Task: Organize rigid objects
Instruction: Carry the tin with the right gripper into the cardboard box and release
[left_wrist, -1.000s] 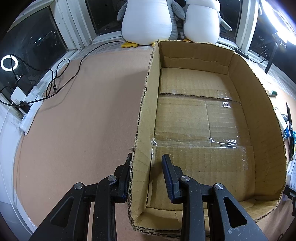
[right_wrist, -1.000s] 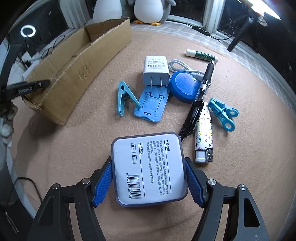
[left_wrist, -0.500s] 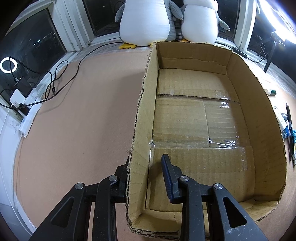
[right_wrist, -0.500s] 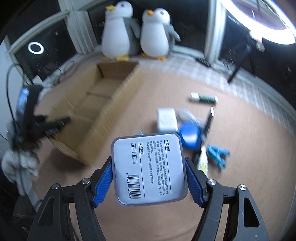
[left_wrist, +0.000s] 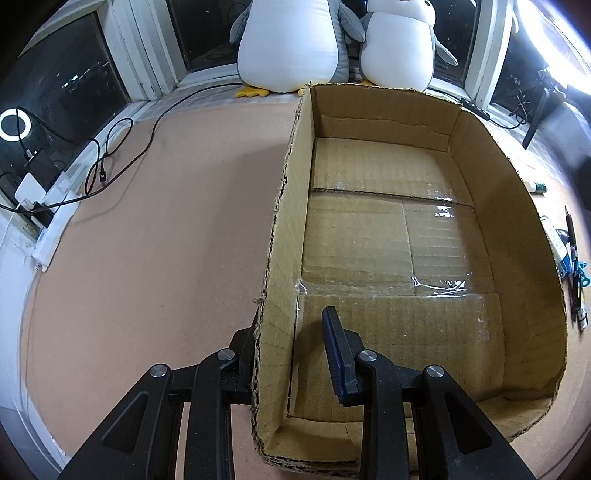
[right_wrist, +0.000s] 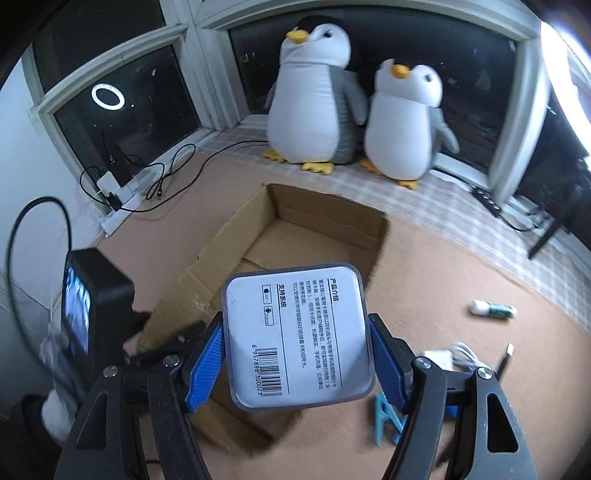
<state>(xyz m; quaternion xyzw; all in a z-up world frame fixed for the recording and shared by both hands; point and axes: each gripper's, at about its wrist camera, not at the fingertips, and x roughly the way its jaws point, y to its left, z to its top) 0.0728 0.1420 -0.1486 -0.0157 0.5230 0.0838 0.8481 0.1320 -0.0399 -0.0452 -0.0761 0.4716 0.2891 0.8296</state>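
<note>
Here the right hand-held gripper (right_wrist: 295, 363) clamps a white box (right_wrist: 297, 334) barcoded 6957898300023.

Left gripper (left_wrist: 295, 354) black with silver screws, right gripper (right_wrist: 297, 360) black, blue ribbed pads (right_wrist: 205, 363)

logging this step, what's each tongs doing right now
left tongs: shut on the cardboard box wall
right tongs: shut on the white packaged box

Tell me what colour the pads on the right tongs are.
Blue, against black arms; the pads grip a white labelled box. Clearest in the right wrist view.
</note>
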